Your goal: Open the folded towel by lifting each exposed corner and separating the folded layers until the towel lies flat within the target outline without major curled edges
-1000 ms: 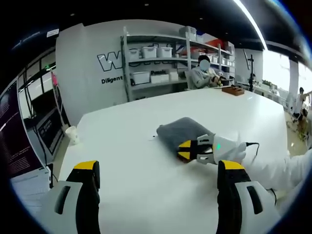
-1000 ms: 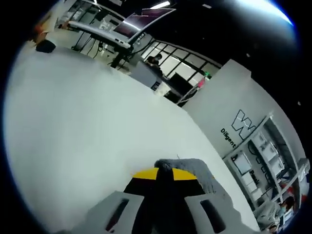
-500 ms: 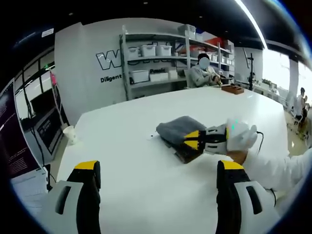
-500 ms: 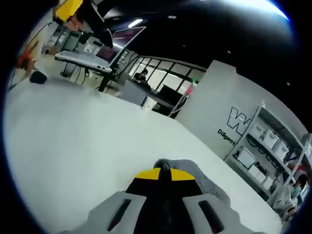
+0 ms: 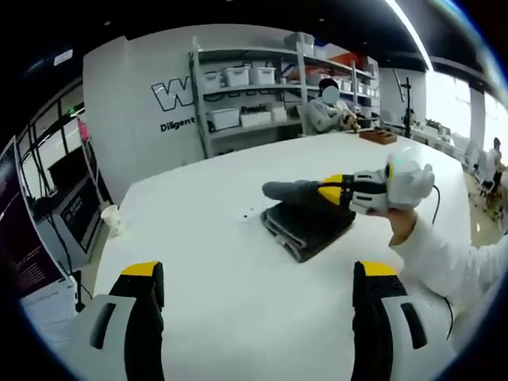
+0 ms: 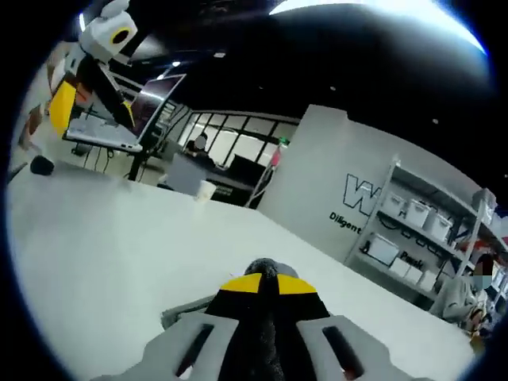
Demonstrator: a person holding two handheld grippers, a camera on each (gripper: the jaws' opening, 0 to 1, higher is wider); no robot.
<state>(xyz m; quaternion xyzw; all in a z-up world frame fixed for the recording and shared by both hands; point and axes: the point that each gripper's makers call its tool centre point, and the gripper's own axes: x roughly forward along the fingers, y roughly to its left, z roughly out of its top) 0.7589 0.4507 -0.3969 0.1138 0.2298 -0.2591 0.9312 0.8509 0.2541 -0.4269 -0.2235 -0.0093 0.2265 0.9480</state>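
Note:
A folded dark grey towel [image 5: 305, 226] lies on the white table [image 5: 214, 262] in the left gripper view. My right gripper [image 5: 324, 190], coming in from the right in a white-sleeved hand, is shut on the towel's top layer [image 5: 290, 190] and holds it lifted above the rest of the stack. In the right gripper view the jaws [image 6: 266, 284] are closed with dark towel cloth [image 6: 262, 268] pinched between the yellow tips. My left gripper [image 5: 254, 274] stands open near the table's front edge, nothing between its fingers, well short of the towel.
A paper cup [image 5: 113, 220] stands at the table's left edge. Shelves with white bins [image 5: 238, 99] line the back wall, and a seated person [image 5: 325, 111] is at the far end. A brown box [image 5: 378, 136] lies far back on the table.
My right gripper has risen, peeling the towel's top layer up off the stack. The left gripper has stayed put and open.

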